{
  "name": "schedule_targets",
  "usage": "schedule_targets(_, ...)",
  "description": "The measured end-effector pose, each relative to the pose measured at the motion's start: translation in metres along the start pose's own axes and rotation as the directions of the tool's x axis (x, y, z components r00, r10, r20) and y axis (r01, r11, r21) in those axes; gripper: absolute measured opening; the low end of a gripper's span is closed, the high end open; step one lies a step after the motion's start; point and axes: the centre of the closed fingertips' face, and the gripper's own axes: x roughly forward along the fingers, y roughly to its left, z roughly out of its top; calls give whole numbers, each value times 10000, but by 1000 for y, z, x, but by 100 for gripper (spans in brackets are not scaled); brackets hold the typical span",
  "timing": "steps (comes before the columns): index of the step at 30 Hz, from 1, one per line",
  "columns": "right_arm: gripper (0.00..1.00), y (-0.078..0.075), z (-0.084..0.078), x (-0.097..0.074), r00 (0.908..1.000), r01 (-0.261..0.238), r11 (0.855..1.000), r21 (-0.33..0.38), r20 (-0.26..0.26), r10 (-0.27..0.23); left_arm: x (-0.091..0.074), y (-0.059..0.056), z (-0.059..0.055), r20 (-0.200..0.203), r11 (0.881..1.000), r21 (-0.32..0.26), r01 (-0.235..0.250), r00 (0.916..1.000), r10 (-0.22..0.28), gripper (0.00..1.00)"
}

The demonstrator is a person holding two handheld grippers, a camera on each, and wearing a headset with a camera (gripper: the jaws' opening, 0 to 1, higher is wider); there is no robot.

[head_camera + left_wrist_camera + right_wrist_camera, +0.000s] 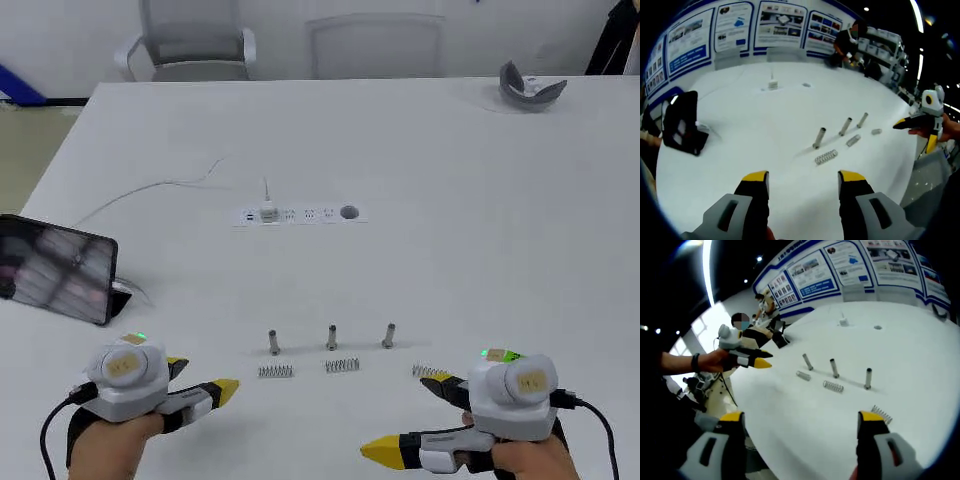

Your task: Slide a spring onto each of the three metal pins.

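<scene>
Three short metal pins stand in a row on the white table: left pin (274,342), middle pin (332,337), right pin (389,335). A loose spring lies in front of each: left spring (276,371), middle spring (342,365), right spring (430,372). My left gripper (203,377) is open and holds nothing, left of the row; in its own view (803,176) the nearest spring (825,157) lies just ahead. My right gripper (408,417) is open and holds nothing, near the right spring (882,414), which lies by its right jaw.
A dark tablet (60,268) leans on a stand at the left edge. A white power strip (300,214) with a cable sits mid-table behind the pins. A grey object (530,88) rests far right. Chairs stand beyond the far edge.
</scene>
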Motion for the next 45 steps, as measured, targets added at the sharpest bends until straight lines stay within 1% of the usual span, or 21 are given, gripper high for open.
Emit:
schedule_targets(5, 94, 0, -4, 6, 10000, 72, 10000, -11, -60, -72, -10, 6, -9, -8, 9998, -138, -168, 9999, 168, 61)
schedule_targets(10, 95, 4, -10, 9, 9996, -56, 10000, -39, -265, 55, -21, 10, -19, 60, 9991, -276, -313, 9995, 315, 64)
schedule_targets(12, 95, 5, -10, 8, 9996, -66, 10000, -40, -281, 65, -25, 10, -24, -4, 9989, -305, -349, 9994, 349, 66)
schedule_targets(14, 95, 5, -9, 8, 9996, -75, 10000, -28, -269, 74, -28, 12, -30, -88, 9985, -344, -420, 9991, 417, 67)
schedule_targets(15, 95, 4, -8, 8, 9997, -45, 10000, -17, -242, 45, -31, 14, -33, -115, 9976, -460, -515, 9986, 510, 68)
schedule_targets(17, 95, 4, -8, 8, 9997, -32, 10000, 21, -223, 33, -36, 15, -35, -38, 9967, -613, -531, 9986, 530, 69)
schedule_targets(19, 95, 3, -8, 8, 9997, -35, 10000, 24, -241, 35, -40, 16, -38, -22, 9963, -612, -597, 9982, 596, 70)
schedule_targets(24, 95, 3, -7, 8, 9996, -47, 10000, 11, -261, 47, -47, 18, -38, 72, 9956, -664, -667, 9977, 674, 72)
schedule_targets(28, 96, 3, -5, 8, 9997, -35, 10000, -7, -232, 35, -47, 20, -38, 112, 9954, -681, -667, 9976, 676, 73)
schedule_targets(34, 96, 3, -8, 6, 9993, -76, 9998, -157, -359, 70, -44, 17, -34, 119, 9975, -494, -499, 9986, 506, 75)
schedule_targets(36, 96, 3, -9, 4, 9993, -64, 9999, -159, -362, 58, -41, 13, -32, 105, 9983, -428, -407, 9991, 412, 76)
schedule_targets(38, 96, 1, -9, 1, 9995, 9, 9999, -152, -305, -13, -38, 10, -31, 11, 9993, -239, -303, 9995, 303, 76)
schedule_targets(39, 96, -1, -9, 0, 9996, 48, 9999, -129, -285, -52, -37, 8, -31, -59, 9997, -55, -249, 9997, 249, 77)
schedule_targets(42, 96, -4, -9, -5, 9995, 163, 9998, -130, -285, -166, -34, 3, -27, -96, 9996, 284, -93, 9999, 95, 77)
schedule_targets(45, 96, -8, -8, -10, 9993, 303, 9995, -72, -227, -305, -30, -2, -25, -203, 9984, 568, 73, 9998, -62, 78)
